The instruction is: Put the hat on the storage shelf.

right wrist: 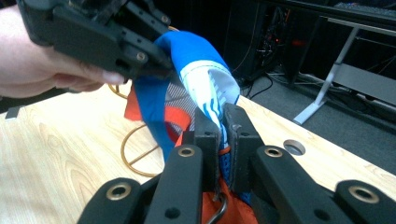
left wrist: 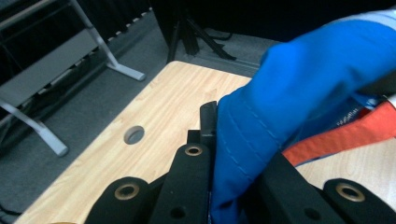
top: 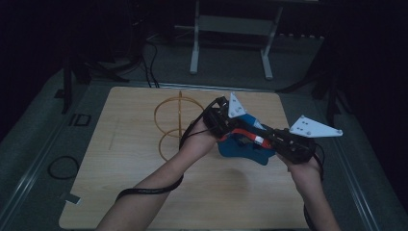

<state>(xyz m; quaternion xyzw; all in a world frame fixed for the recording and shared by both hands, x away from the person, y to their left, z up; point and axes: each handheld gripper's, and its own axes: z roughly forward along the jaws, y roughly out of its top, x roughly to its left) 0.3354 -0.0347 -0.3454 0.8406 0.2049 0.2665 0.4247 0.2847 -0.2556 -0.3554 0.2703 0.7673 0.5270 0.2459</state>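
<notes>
Both grippers pinch a blue garment (top: 243, 147) held above the wooden table (top: 120, 159): left gripper (top: 219, 122) clamps one edge, right gripper (right wrist: 223, 135) the white-striped edge. Wire rack (top: 173, 122) stands beside.

Nothing legible anywhere. Only a short run of tiny white print on the blue and orange cloth (left wrist: 348, 120), near the red strip, seen in the left gripper view and far too small and blurred to make out. No brand, number or sign readable on anything else.
</notes>
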